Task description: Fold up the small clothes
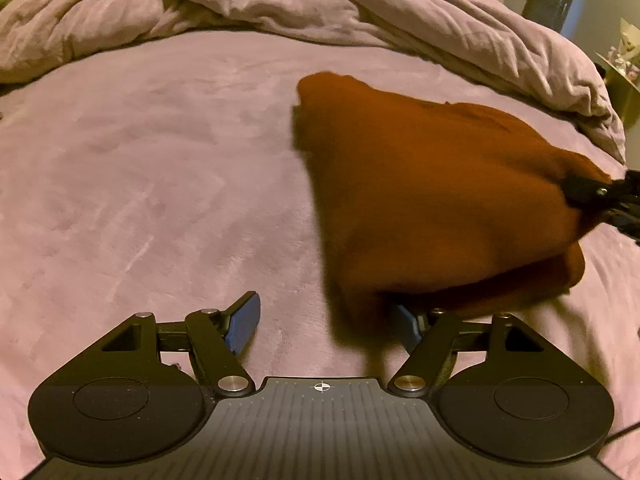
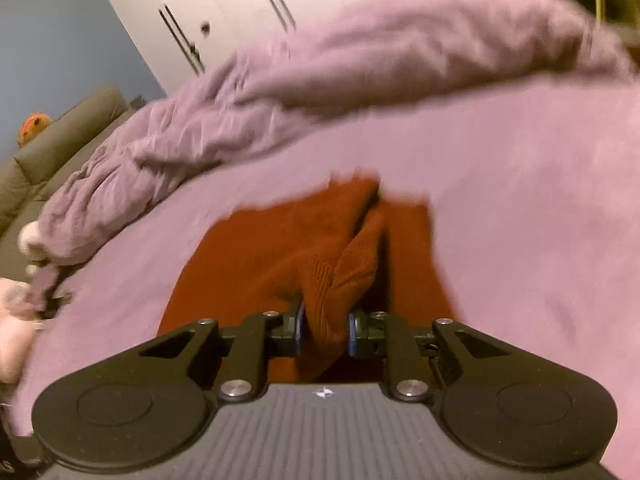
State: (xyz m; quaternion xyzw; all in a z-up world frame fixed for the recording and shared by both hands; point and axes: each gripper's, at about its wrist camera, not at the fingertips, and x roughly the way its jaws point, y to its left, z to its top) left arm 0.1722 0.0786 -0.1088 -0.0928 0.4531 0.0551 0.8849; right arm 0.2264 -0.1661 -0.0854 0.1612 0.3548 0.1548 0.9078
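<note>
A rust-brown knit garment [image 1: 432, 200] lies on the mauve bed sheet [image 1: 140, 160], right of centre in the left wrist view. My left gripper [image 1: 326, 322] is open just in front of it. Its left pad [image 1: 242, 328] stands clear of the cloth, and the garment's near edge drapes over the right pad [image 1: 408, 326]. My right gripper [image 1: 588, 192] pinches the garment's right side and holds it up off the sheet. In the right wrist view that gripper [image 2: 326, 326] is shut on a ribbed fold of the garment [image 2: 280, 248], the rest spreading out blurred beyond it.
A crumpled mauve duvet [image 1: 280, 0] is heaped along the far side of the bed. White wardrobe doors [image 2: 240, 0] and a grey upholstered piece [image 2: 60, 132] stand beyond it. A small stand with objects [image 1: 624, 64] is at the far right. Bare sheet stretches left of the garment.
</note>
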